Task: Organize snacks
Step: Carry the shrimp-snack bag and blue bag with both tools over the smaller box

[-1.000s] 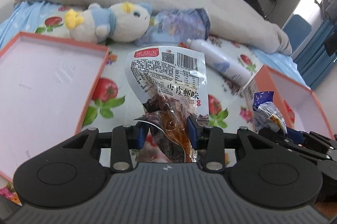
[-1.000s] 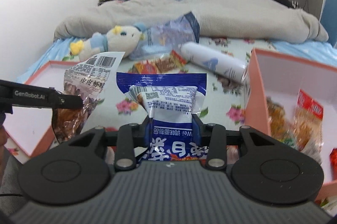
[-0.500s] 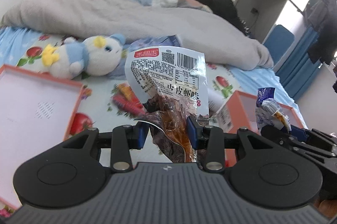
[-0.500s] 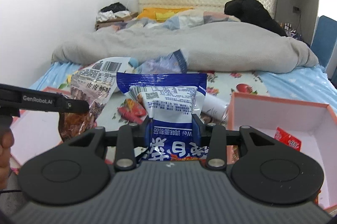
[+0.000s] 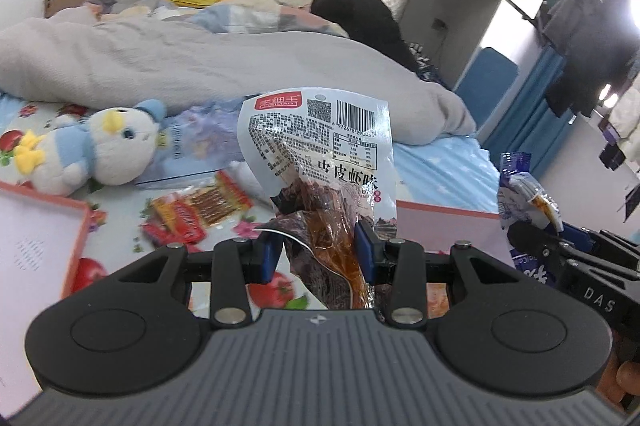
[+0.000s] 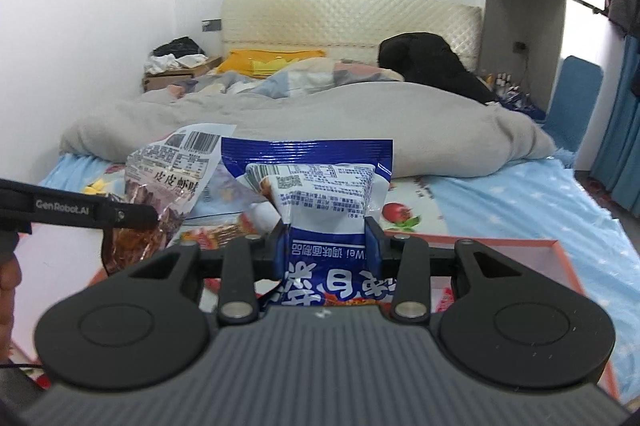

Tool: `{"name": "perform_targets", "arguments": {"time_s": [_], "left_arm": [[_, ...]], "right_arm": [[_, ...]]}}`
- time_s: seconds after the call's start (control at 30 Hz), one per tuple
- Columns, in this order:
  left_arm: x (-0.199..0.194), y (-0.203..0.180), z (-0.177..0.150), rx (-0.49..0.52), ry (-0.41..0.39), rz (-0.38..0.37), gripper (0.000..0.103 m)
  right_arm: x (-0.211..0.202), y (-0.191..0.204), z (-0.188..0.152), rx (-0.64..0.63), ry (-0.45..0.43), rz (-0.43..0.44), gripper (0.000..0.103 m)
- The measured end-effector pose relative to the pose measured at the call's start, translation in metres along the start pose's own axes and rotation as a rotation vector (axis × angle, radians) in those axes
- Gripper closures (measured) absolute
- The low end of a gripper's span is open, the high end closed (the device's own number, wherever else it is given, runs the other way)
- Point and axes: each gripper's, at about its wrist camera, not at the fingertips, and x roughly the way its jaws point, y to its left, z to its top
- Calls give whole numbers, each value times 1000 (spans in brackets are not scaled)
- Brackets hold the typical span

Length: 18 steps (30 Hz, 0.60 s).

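- The left gripper [image 5: 316,258] is clamped on a clear snack packet [image 5: 320,161] with a white label and reddish-brown contents; the blue pads pinch its lower part and the packet stands up with its long axis toward 12 o'clock.
- The right gripper [image 6: 326,246] is clamped on a blue snack bag [image 6: 316,181], gripped near the middle, long axis also toward 12 o'clock, its print upside down in the right wrist view.
- In the left wrist view the blue bag shows at 3 o'clock, so the two grippers sit side by side, near each other but apart.
- The orange-rimmed box [image 5: 444,214] with the pale inside lies just beyond and to the right of the left gripper, at about 2 o'clock; in the right wrist view its rim [image 6: 496,240] runs directly beneath and at 3 o'clock of the right gripper.
- Judged from this, the right gripper is the nearer one to that box, and a drop there needs little more than a lowering.
- A second orange-rimmed tray [image 5: 78,226] lies at 9 o'clock of the left gripper.
- More red snack packets [image 5: 200,214] lie loose on the fruit-print sheet [image 5: 120,209] at 11 o'clock, beside a plush toy [image 5: 100,153].
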Motion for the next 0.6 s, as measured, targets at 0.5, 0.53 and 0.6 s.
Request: {"name": "perform_targets", "arguments": {"time_s": [0.5,0.53,0.6], "left_arm": [[69,-67,1,75,94,-89,59],[76,-70,-1,72,105,-96,59],[89,-76,-6,79,127,-101,59]], "right_arm": [[25,-60,-21,43,66,-93,62],[28,-65,-23,49,76,-104,62],[35,-75,-30,60,96,-125,62]]}}
